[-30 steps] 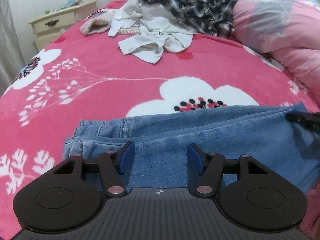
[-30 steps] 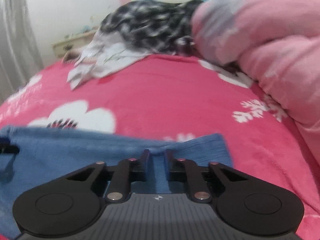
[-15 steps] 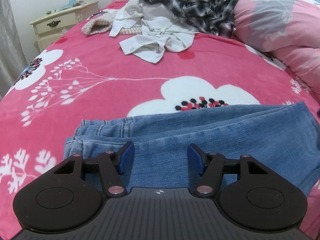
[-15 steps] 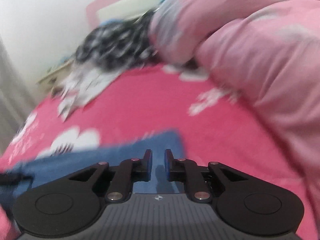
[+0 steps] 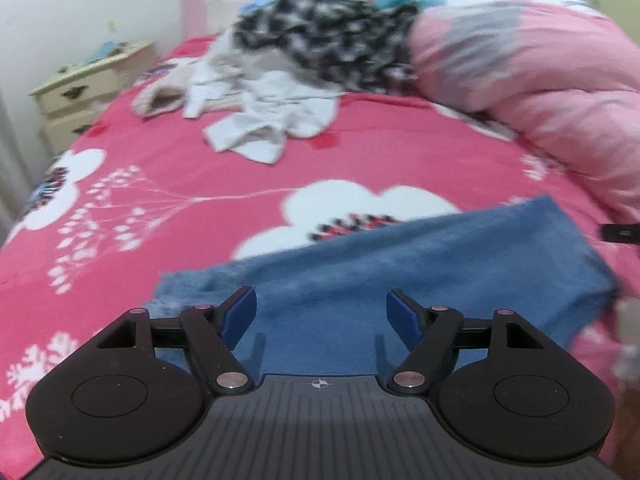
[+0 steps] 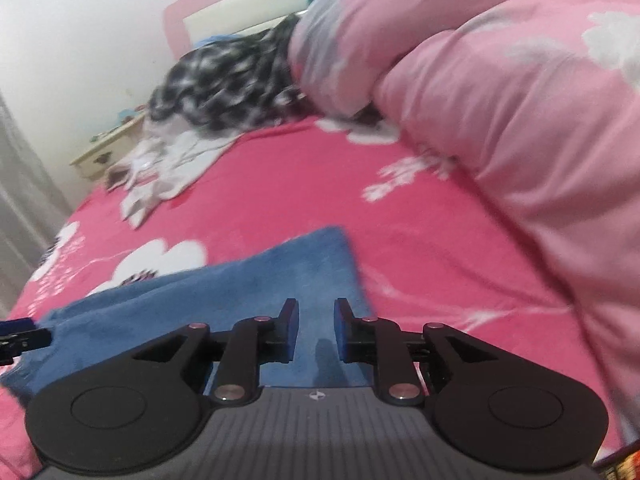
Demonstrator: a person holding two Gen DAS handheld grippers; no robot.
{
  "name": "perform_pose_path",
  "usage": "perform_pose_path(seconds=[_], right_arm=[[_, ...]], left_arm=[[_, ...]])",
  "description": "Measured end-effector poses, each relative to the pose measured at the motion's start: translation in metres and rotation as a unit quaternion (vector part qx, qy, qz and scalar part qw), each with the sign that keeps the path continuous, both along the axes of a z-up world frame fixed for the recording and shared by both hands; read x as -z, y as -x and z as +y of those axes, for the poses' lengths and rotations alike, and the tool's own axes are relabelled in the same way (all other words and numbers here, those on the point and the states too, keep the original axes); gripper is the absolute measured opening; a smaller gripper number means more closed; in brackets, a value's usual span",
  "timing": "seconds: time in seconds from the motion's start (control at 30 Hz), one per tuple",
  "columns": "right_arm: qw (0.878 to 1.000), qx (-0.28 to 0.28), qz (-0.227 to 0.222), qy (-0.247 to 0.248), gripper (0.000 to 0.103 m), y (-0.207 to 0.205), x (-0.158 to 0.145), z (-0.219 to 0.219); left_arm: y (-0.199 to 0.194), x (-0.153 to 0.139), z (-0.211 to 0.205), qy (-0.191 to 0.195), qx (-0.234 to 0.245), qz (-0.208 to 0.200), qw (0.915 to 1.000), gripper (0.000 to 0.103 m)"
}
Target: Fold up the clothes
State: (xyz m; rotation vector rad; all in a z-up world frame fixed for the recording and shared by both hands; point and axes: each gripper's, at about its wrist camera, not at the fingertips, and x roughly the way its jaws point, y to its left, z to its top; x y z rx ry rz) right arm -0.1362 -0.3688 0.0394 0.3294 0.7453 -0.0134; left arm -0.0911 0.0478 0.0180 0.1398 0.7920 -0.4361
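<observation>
A pair of blue jeans [image 5: 440, 264] lies folded in a long strip across the red flowered bedspread [image 5: 180, 184]. My left gripper [image 5: 320, 294] hovers over the strip's left part. Its jaws are wide and still opening, with nothing between the blue pads. In the right wrist view the jeans [image 6: 260, 280] end just ahead of my right gripper [image 6: 316, 304]. Its jaws stand a little apart and are opening, and the denim lies flat beneath them, not pinched. A black tip of the other gripper shows at the edge of each view.
A pile of unfolded clothes, white shirt [image 5: 276, 120] and black-and-white plaid shirt [image 5: 332, 48], lies at the head of the bed. A bulky pink duvet [image 6: 520, 100] fills the right side. A cream nightstand [image 5: 80, 88] stands past the bed's left edge.
The left jaws have spread wider and the gripper has lifted a little off the jeans. The right jaws have parted from nearly shut, and that gripper has swung and rolled, tilting its view.
</observation>
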Motion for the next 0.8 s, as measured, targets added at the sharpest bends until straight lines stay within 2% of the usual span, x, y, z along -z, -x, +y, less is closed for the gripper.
perform_pose_path(seconds=[0.07, 0.13, 0.2, 0.23, 0.27, 0.37, 0.47, 0.6, 0.73, 0.8], right_arm=[[1.0, -0.03, -0.005, 0.006, 0.021, 0.002, -0.001, 0.013], [0.997, -0.067, -0.014, 0.017, 0.021, 0.004, -0.003, 0.028], [0.992, -0.112, -0.03, 0.057, 0.024, 0.009, -0.004, 0.048], [0.988, -0.131, -0.034, 0.075, 0.029, 0.012, -0.003, 0.056], [0.986, -0.139, -0.019, 0.092, 0.032, 0.012, 0.002, 0.061], [0.979, -0.151, 0.024, 0.135, 0.032, 0.01, 0.017, 0.072], [0.982, -0.143, 0.011, 0.124, 0.032, 0.014, 0.009, 0.068], [0.982, -0.151, -0.031, 0.104, 0.032, 0.015, -0.009, 0.069], [0.981, -0.173, -0.042, 0.081, 0.032, -0.004, -0.012, 0.082], [0.977, -0.191, -0.043, 0.088, 0.032, -0.018, -0.01, 0.093]], left_arm=[[0.009, 0.004, -0.005, -0.004, 0.023, 0.01, 0.9997, 0.073], [0.016, 0.014, -0.012, -0.028, 0.037, 0.018, 0.9988, 0.073], [0.021, 0.024, -0.015, -0.053, 0.038, 0.023, 0.9976, 0.075], [0.022, 0.029, -0.014, -0.06, 0.034, 0.025, 0.9973, 0.076], [0.022, 0.033, -0.013, -0.063, 0.028, 0.027, 0.9972, 0.077], [0.021, 0.036, -0.007, -0.056, 0.018, 0.028, 0.9979, 0.079], [0.021, 0.035, -0.005, -0.06, 0.019, 0.026, 0.9977, 0.08], [0.021, 0.035, -0.006, -0.063, 0.018, 0.024, 0.9976, 0.081], [0.022, 0.03, -0.007, -0.064, 0.013, 0.022, 0.9976, 0.081], [0.023, 0.023, -0.008, -0.061, 0.019, 0.012, 0.9979, 0.081]])
